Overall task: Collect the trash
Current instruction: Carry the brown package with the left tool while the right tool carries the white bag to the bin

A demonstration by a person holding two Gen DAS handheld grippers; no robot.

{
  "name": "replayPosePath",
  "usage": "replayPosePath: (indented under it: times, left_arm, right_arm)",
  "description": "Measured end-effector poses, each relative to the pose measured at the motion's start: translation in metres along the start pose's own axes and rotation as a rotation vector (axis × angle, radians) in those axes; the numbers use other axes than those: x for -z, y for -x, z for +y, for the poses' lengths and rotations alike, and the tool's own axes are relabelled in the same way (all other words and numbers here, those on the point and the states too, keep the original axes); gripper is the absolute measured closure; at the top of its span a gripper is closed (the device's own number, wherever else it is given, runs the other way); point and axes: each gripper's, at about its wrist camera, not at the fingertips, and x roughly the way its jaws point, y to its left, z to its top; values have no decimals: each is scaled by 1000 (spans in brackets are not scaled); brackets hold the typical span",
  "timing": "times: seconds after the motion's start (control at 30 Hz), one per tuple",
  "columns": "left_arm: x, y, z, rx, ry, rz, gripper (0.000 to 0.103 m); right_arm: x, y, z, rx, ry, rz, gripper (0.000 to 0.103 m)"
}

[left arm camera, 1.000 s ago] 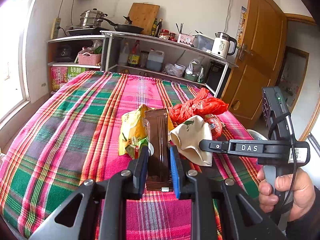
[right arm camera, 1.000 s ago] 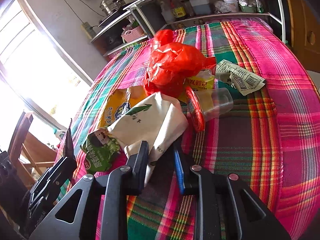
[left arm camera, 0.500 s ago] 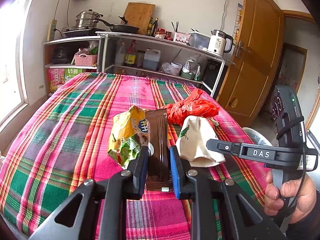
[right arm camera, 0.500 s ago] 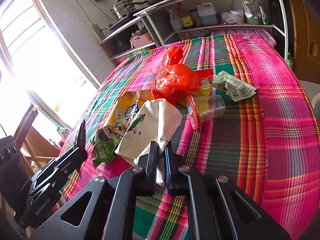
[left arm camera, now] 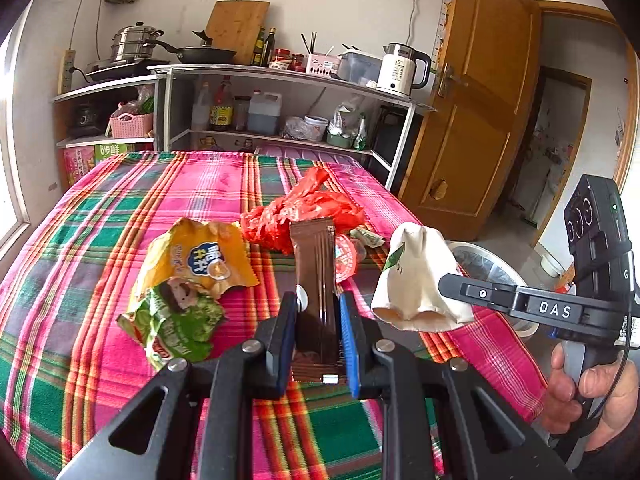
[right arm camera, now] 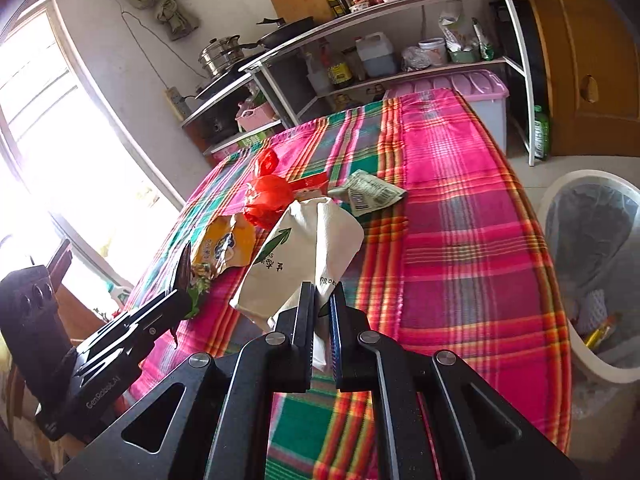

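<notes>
My left gripper (left arm camera: 318, 310) is shut on a brown wrapper (left arm camera: 314, 276) and holds it upright above the plaid table. My right gripper (right arm camera: 323, 304) is shut on a crushed white paper cup (right arm camera: 304, 256), lifted off the table; the cup also shows in the left wrist view (left arm camera: 416, 280). On the cloth lie a yellow snack bag (left arm camera: 200, 258), a green snack bag (left arm camera: 176, 320), a red plastic bag (left arm camera: 308, 216), a red-lidded cup (left arm camera: 346, 258) and a crumpled printed wrapper (right arm camera: 370, 192). A white trash bin (right arm camera: 592, 272) stands on the floor to the table's right.
The table (right arm camera: 448, 216) has a pink and green plaid cloth. Metal shelves (left arm camera: 280, 80) with pots, bottles and a kettle stand behind it. A wooden door (left arm camera: 476, 112) is at the right. A window (right arm camera: 48, 128) is at the left.
My right gripper closed on the white paper cup and lifted it toward the right. My left gripper rose with the brown wrapper still held.
</notes>
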Motion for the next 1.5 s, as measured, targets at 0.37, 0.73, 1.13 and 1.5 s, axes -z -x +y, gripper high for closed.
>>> replayPosePath:
  times: [0.37,0.73,1.13,1.5]
  left_arm:
    - [-17,-29,-54,73,-60,24,81]
    - [-34,-66,-121,175,-129,66,81]
    - [-38,-112,-178,250,-174,144,81]
    - [-36,-150,-216,297,-177,220,80]
  right_arm:
    - [-3,41,-47,81,-63,-78,96]
    - [-5,85,-113,217,-156,-158,96]
    - [5,105,-178,320,-271,-174,96]
    - [7,107,-206,351,-312,-150,94]
